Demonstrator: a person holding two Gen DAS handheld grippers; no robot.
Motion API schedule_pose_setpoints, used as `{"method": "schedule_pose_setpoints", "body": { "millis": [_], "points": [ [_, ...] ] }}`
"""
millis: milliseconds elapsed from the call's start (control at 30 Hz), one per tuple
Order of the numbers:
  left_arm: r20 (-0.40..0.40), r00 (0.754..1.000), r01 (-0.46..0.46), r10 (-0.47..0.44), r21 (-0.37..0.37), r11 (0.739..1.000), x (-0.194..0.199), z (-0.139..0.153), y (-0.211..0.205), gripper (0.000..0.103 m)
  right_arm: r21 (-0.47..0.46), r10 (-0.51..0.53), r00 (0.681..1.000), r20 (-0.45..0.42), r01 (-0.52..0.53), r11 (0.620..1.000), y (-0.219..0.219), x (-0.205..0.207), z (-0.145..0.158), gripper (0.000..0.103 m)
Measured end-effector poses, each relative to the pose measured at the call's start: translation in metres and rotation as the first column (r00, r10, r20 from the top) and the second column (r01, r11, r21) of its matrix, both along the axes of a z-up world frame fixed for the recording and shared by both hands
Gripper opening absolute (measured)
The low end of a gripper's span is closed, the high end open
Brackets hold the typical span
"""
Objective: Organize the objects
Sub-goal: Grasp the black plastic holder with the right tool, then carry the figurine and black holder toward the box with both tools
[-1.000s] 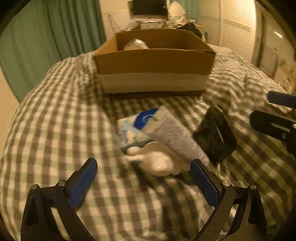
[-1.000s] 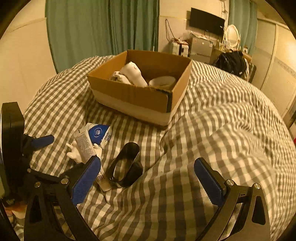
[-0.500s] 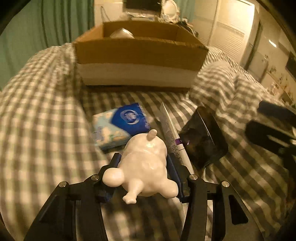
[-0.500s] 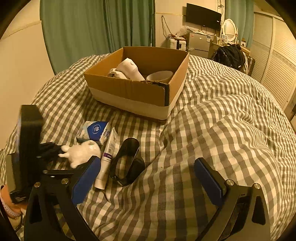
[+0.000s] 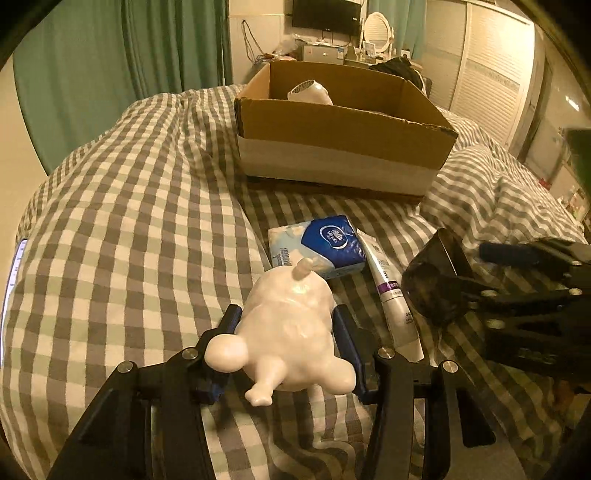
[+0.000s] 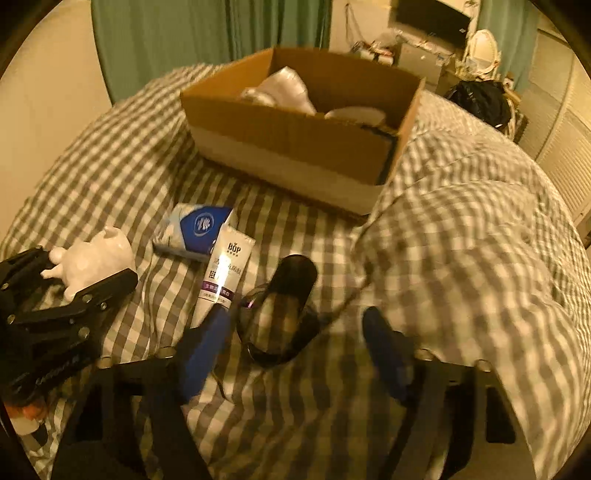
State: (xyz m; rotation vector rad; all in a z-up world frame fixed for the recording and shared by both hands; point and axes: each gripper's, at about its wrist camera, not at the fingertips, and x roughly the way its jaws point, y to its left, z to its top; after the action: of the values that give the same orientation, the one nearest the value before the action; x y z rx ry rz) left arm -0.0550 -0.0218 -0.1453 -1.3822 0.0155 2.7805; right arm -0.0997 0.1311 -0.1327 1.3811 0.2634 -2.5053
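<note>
My left gripper (image 5: 286, 328) is shut on a white ceramic animal figurine (image 5: 288, 328) and holds it above the checked bedspread; it also shows in the right wrist view (image 6: 92, 258). A blue tissue pack (image 5: 319, 245), a white tube (image 5: 393, 295) and a dark glossy oval holder (image 5: 432, 280) lie on the bed ahead. My right gripper (image 6: 295, 332) is open just in front of the dark holder (image 6: 280, 306), with its left finger beside the tube (image 6: 223, 273). The tissue pack (image 6: 194, 230) lies left of the tube.
An open cardboard box (image 5: 343, 147) stands on the bed further back and holds white items (image 6: 284, 88). Green curtains (image 5: 110, 66) hang at the back left. A dresser with a mirror and a TV (image 5: 325, 14) stand at the far wall.
My left gripper closed on the white figurine and lifted it off the bed. My right gripper moved down and forward toward the dark holder and narrowed somewhat.
</note>
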Motion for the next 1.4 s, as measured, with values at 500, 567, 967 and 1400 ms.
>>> {"method": "schedule_pose_setpoints", "body": {
  "millis": [500,567,967,1400],
  "points": [
    [0.012,1.0,-0.002,0.002,0.013,1.0,-0.003,-0.004,0.006,0.051,-0.005,0.019,0.999,0.033,-0.019,1.0,-0.009,0.001,-0.011,0.045],
    [0.012,1.0,0.004,-0.004,0.001,1.0,-0.002,-0.003,0.009,0.051,-0.022,0.01,1.0,0.008,-0.01,1.0,-0.006,0.006,-0.004,0.045],
    [-0.024,0.999,0.032,-0.031,0.039,0.999,0.024,0.033,0.018,0.051,-0.017,0.044,0.995,-0.088,-0.045,0.999,-0.006,0.046,0.035,0.044],
    [-0.054,0.993,0.104,-0.102,0.044,0.994,0.064,0.065,0.037,0.051,0.029,0.119,0.977,-0.179,-0.115,0.993,-0.001,0.104,0.089,0.043]
  ]
}}
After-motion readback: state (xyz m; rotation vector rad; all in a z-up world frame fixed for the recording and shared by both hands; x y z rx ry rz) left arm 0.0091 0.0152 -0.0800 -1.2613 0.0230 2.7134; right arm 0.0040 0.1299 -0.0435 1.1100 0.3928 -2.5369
